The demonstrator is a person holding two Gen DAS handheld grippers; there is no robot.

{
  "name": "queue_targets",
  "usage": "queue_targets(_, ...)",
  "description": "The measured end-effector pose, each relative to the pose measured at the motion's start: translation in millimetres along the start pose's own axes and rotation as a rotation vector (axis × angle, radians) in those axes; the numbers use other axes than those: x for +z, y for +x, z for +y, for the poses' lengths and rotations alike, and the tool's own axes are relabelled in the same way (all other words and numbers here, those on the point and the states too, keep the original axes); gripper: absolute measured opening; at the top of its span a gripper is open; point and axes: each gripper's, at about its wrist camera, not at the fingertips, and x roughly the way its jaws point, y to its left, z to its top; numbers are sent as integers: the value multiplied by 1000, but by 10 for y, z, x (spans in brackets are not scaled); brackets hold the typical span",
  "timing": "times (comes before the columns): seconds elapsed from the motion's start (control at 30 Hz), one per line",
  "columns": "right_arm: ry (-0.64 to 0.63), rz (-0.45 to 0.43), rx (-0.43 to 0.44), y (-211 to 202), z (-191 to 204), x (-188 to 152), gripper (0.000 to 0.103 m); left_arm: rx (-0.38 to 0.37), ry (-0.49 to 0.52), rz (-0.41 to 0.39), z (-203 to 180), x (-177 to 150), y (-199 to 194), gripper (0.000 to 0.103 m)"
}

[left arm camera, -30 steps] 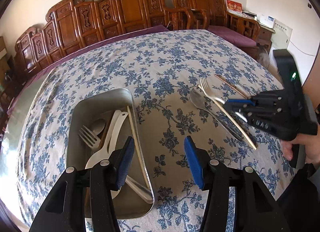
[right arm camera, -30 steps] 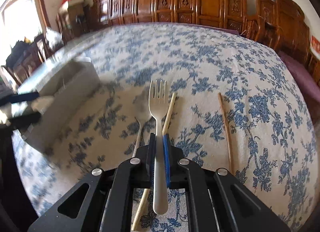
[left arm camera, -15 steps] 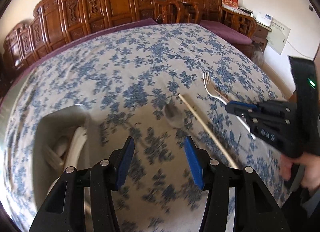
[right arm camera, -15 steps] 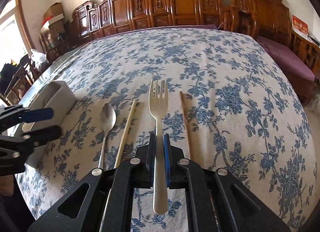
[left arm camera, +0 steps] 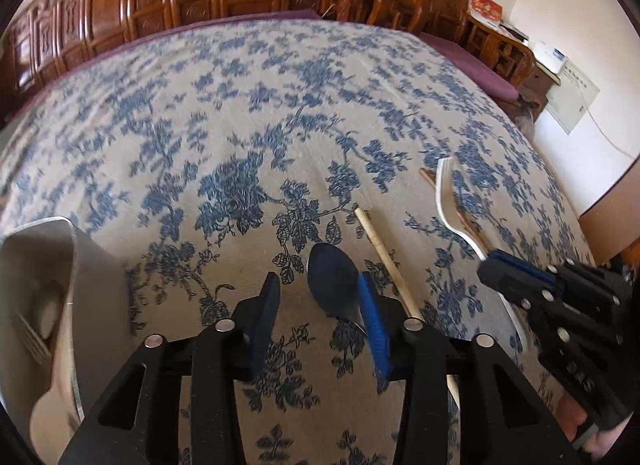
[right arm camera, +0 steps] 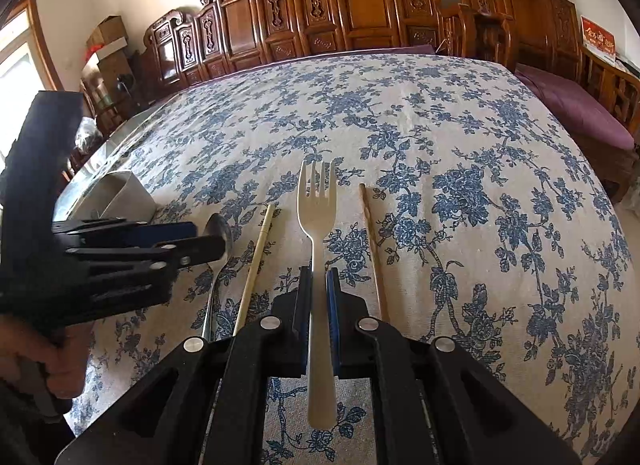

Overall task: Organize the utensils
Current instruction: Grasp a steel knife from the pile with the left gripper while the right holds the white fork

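The right gripper (right arm camera: 318, 285) has its fingers clamped on the handle of a cream plastic fork (right arm camera: 318, 225), which points straight ahead with its tines away from the camera and its handle end sticking back past the blue pads. On the table (right arm camera: 460, 137), covered in a blue-flowered cloth, a pale chopstick (right arm camera: 256, 261) lies just left of the fork and a darker wooden chopstick (right arm camera: 372, 249) just right of it, both roughly parallel to it. Further left lies a metal spoon (right arm camera: 218, 233), with the left gripper (left arm camera: 320, 313) above its bowl. That gripper's fingers stand apart and have just been closing; in the left wrist view the spoon's bowl sits just beside the right-hand blue pad (left arm camera: 374, 329), and whether the two touch cannot be told. A metal tray (left arm camera: 60, 285) stands at the left edge of the table, well apart from the loose utensils, with pale utensils blurred inside it. A hand (right arm camera: 48, 357) grips the left gripper's handle.
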Motion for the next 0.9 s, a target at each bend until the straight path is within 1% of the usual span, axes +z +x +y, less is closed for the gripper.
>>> queue_targets(0.03,-1,-1,1,0,2,3,9,3,0,-12,-1,13,11,36)
queue_targets(0.1,-1,0,1,7,6,4,9,13,16,-15,-31,29,30,29)
queue_targets(0.17,-3,0,2,10,16,11,9,3,31,-15,-59,32,35,11)
queue_targets(0.23,-6,-3,3,9,35,27,9,-1,41,-26,-74,28,-11,6)
queue_targets(0.33,-16,-4,-1,12,77,39,9,-15,44,-35,-62,13,-105,2)
queue_targets(0.5,-39,0,-21,16,171,27,9,19,65,-64,11,-23,-348,1)
queue_targets(0.63,-55,6,-37,24,248,14,9,49,80,-104,136,-68,-635,1)
queue_targets(0.8,-75,6,-45,8,392,-7,9,67,72,-147,318,-126,-976,1)
queue_targets(0.9,-108,15,-60,6,510,-39,9,91,73,-173,424,-147,-1161,1)
